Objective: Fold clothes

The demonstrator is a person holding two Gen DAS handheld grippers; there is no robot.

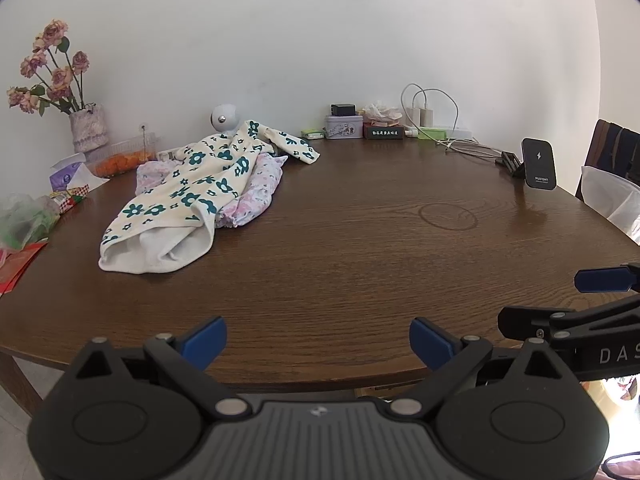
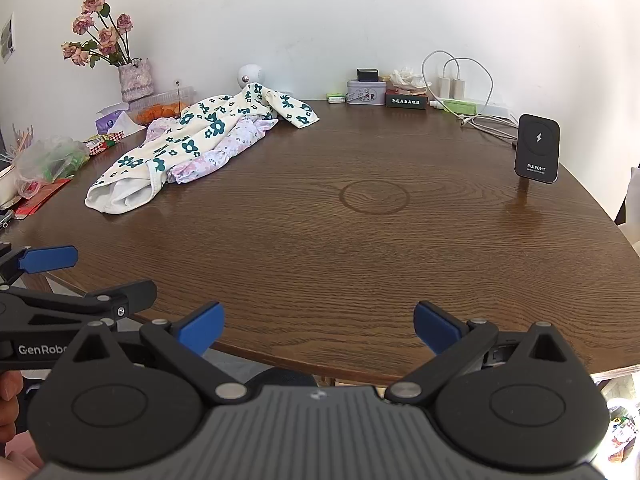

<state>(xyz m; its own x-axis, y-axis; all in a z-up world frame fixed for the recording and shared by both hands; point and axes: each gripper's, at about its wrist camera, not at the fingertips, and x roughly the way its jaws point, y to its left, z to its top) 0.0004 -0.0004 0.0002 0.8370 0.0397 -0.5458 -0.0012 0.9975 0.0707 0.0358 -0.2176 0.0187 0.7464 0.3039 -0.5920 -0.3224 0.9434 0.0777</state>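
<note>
Both sets of jaws spread wide and empty, hovering at the near edge of the worktop (image 1: 360, 240). Left gripper (image 1: 318, 342) at bottom centre of its own view, right gripper (image 2: 319, 326) likewise in its own. Cream garment with teal flowers (image 1: 192, 196) crumpled in the left-centre of the left view and the upper left of the right view (image 2: 188, 140), draped over a pink floral garment (image 1: 256, 188), well apart from both grippers. Long axis slanting from the open hem at lower left, nearest the jaws, up to the sleeve at upper right by the wall. Up and to the left of both grippers, so probably a shorter reach for the left. Hem likely the first grasp.
</note>
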